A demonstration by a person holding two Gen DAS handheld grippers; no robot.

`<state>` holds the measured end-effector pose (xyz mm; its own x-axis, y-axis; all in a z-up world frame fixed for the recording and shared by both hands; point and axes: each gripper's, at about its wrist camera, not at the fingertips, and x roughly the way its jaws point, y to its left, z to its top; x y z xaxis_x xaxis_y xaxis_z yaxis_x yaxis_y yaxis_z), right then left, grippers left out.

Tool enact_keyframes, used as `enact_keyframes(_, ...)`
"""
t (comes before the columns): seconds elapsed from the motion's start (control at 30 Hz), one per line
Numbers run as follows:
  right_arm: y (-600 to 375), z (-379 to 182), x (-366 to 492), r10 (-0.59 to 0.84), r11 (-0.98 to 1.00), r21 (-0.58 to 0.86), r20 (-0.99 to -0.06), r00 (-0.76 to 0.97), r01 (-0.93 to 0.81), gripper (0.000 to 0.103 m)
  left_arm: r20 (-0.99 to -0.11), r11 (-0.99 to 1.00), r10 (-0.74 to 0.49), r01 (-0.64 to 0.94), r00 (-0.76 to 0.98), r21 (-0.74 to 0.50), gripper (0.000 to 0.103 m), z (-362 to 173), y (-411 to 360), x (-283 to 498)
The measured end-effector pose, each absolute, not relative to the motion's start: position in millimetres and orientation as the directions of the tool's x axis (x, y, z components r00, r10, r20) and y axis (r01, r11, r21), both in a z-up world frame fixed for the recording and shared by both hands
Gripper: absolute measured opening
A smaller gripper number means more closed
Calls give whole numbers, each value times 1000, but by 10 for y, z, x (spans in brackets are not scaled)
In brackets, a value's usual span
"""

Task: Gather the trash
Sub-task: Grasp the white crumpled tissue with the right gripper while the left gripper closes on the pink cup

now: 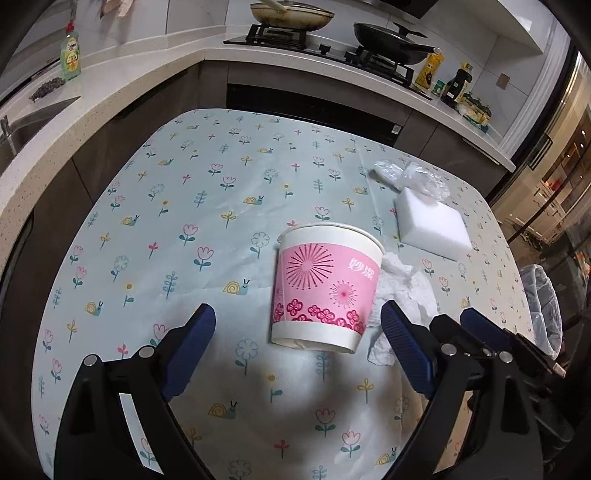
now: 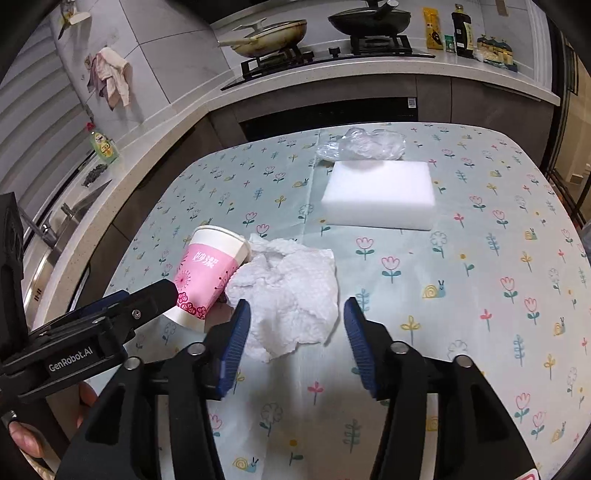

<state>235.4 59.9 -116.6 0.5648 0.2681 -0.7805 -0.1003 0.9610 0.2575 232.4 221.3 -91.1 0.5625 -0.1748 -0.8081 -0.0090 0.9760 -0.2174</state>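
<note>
A pink and white paper cup (image 1: 325,284) seems to lie on its side on the flowered tablecloth (image 1: 207,206), base towards me. My left gripper (image 1: 297,310) is open, its blue pads to either side of the cup's base without touching it. A crumpled white paper towel (image 2: 291,291) lies against the cup (image 2: 207,273) on its right. My right gripper (image 2: 297,303) hangs open over the towel's near edge, pads not pressing on it. The left gripper (image 2: 147,299) shows in the right wrist view, and the right gripper (image 1: 476,321) shows in the left wrist view.
A white sponge block (image 2: 380,195) and crumpled clear plastic (image 2: 362,146) lie further back on the table. A bin with a plastic liner (image 1: 543,295) stands off the table's right edge. Beyond the table are the counter, the stove with pans (image 1: 295,18) and the sink (image 1: 22,122). A hand (image 2: 22,439) shows at lower left.
</note>
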Motion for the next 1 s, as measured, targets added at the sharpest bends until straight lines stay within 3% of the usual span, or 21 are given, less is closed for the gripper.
enact_keyframes(0.33,739,-1417,2506,264,963,246,-808,526,-106,56,-839,972,-205,5,504,-234,91,-1161,2125,2493)
enact_keyframes(0.47,743,-1441,2539,272,962,249,-809,521,-116,37,-848,965,-226,-12,479,-264,89,-1239,2151,2573)
enact_keyframes(0.6,711,-1446,2510,283,959,255,-808,516,-125,18,-847,948,-278,-12,454,-318,68,-1265,2187,2604)
enact_keyframes(0.63,696,-1443,2498,286,958,258,-807,517,-126,16,-846,945,-288,-7,448,-326,62,-1269,2182,2604)
enact_keyframes(1.0,196,-1159,2237,250,961,271,-768,590,-54,12,-814,952,-290,63,503,-300,61,-957,1937,2392)
